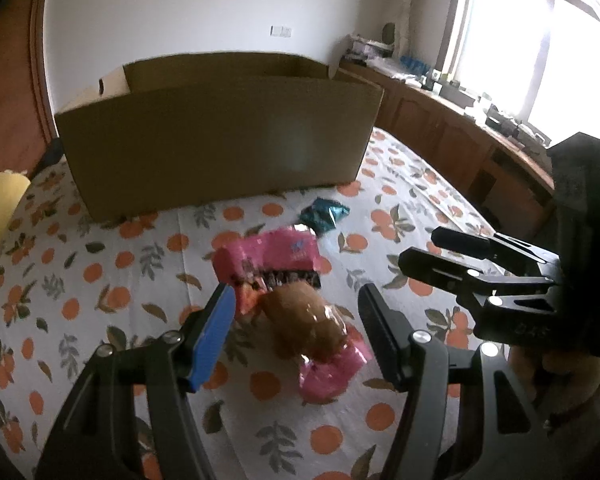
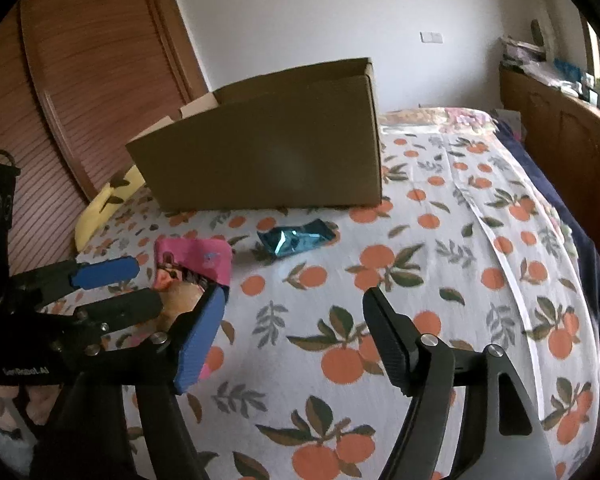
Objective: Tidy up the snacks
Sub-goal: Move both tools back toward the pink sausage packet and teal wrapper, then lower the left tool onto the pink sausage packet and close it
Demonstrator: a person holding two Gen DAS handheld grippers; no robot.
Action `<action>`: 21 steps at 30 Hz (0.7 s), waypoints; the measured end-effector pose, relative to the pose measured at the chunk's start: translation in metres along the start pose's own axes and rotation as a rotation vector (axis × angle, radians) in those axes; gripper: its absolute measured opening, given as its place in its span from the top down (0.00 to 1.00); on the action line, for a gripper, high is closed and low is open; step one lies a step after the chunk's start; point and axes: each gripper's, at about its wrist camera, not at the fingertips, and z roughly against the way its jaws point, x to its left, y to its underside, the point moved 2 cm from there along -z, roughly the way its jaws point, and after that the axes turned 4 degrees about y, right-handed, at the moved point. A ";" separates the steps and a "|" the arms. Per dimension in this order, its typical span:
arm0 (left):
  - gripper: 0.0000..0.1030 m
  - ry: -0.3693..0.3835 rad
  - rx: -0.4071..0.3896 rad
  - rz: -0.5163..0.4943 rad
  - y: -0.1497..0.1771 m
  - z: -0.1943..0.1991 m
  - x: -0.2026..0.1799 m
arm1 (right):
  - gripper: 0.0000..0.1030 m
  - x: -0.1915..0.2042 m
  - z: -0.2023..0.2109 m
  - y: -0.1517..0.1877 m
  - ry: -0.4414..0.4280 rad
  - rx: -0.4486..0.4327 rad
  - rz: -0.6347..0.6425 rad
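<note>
- The left gripper (image 1: 296, 312) is spread wide above a bed sheet (image 1: 100, 272) printed with oranges and leaves; nothing is between its fingers.
- Straight ahead of it lies a pink snack packet (image 1: 276, 256), crumpled, with a brown piece of food showing through a clear part of the wrapper (image 1: 304, 320).
- The packet sits between the lines of the two fingers but apart from both pads; whether the fingertips are down at its level cannot be told from the left wrist view.
- A small teal snack packet (image 1: 324, 214) lies flat on the sheet just beyond the pink one, between it and the box.
- An open cardboard box (image 1: 220, 140) stands on the bed behind both packets, flaps up; its inside is hidden from both cameras.
- The right gripper (image 2: 294, 310) is also wide open and holds nothing, hanging over bare sheet to the right of the pink packet.
- In the right wrist view the left gripper's two fingers (image 2: 104, 272) come in from the left edge, either side of the near end of the pink packet.
- The teal packet shows there too, near the box's front wall and well apart from the right gripper.
- A yellow pillow (image 1: 0, 208) lies at the left edge of the bed, beside the box.
</note>
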 end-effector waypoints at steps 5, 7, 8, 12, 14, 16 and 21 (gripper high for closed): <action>0.38 -0.015 0.042 0.024 0.005 -0.013 -0.001 | 0.28 -0.001 -0.005 0.002 0.034 0.004 0.022; 0.38 -0.023 0.057 0.026 0.007 -0.018 -0.003 | 0.28 -0.002 -0.011 0.002 0.056 0.021 0.035; 0.38 -0.026 0.062 0.024 0.007 -0.019 -0.004 | 0.28 -0.002 -0.013 0.001 0.045 0.027 0.029; 0.38 -0.042 0.086 0.026 0.007 -0.028 -0.008 | 0.28 -0.009 -0.020 0.002 0.031 0.054 0.001; 0.38 -0.057 0.092 0.025 0.006 -0.031 -0.009 | 0.28 -0.012 -0.020 0.003 0.024 0.056 -0.015; 0.38 -0.071 0.098 0.023 0.005 -0.034 -0.008 | 0.28 -0.013 -0.020 0.003 0.025 0.054 -0.025; 0.38 -0.116 0.125 -0.007 0.008 -0.046 -0.010 | 0.28 -0.011 -0.020 0.003 0.017 0.054 -0.011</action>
